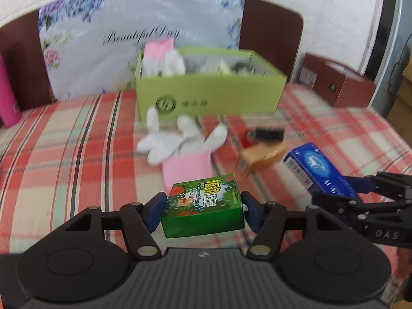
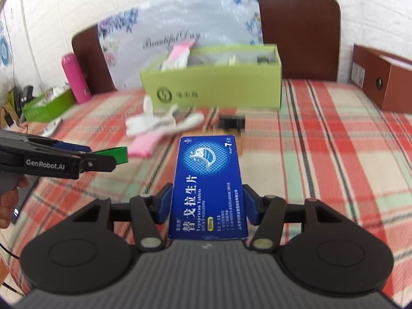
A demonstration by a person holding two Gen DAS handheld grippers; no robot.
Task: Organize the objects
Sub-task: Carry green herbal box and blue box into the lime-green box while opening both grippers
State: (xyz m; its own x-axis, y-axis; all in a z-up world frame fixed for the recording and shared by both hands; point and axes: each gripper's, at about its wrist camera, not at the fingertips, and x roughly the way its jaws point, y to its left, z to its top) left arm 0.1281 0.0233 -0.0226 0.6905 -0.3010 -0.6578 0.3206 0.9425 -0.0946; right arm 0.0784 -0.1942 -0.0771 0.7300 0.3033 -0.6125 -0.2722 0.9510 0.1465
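Left tool (image 1: 203, 206): blue pads (image 1: 155, 209) clamped on the two short sides of a small green box (image 1: 203, 204), which is held clear of the plaid bed cover (image 1: 77, 141). Right tool (image 2: 207, 203): pads (image 2: 164, 203) pressed against the long sides of a blue box (image 2: 208, 180), its printed face up and its far end pointing toward the open lime carton (image 2: 219, 87). In the left wrist view the right tool (image 1: 334, 188) enters from the right edge with the blue box (image 1: 312, 166) projecting up and to the left; in the right wrist view the left tool (image 2: 103, 158) enters from the left edge, with the green box (image 2: 116, 154) seen edge-on at its tip and part of a hand (image 2: 7, 200) below it. Lime carton (image 1: 211, 95): stands on the bed before a floral pillow (image 1: 116, 38) and a brown headboard (image 1: 273, 33); a pink-cuffed white glove (image 1: 162, 56) rises from its left end, and further contents are too blurred to tell. A second white glove (image 1: 177, 144) with pink cuff lies flat on the cover just before the carton. To its right lie a tan box (image 1: 260, 159) and a dark object (image 1: 269, 132), blurred. A pink bottle (image 2: 76, 77) stands upright at the left, beside a green tray (image 2: 49, 106). A brown box (image 2: 381, 77) sits at the right edge of the bed.
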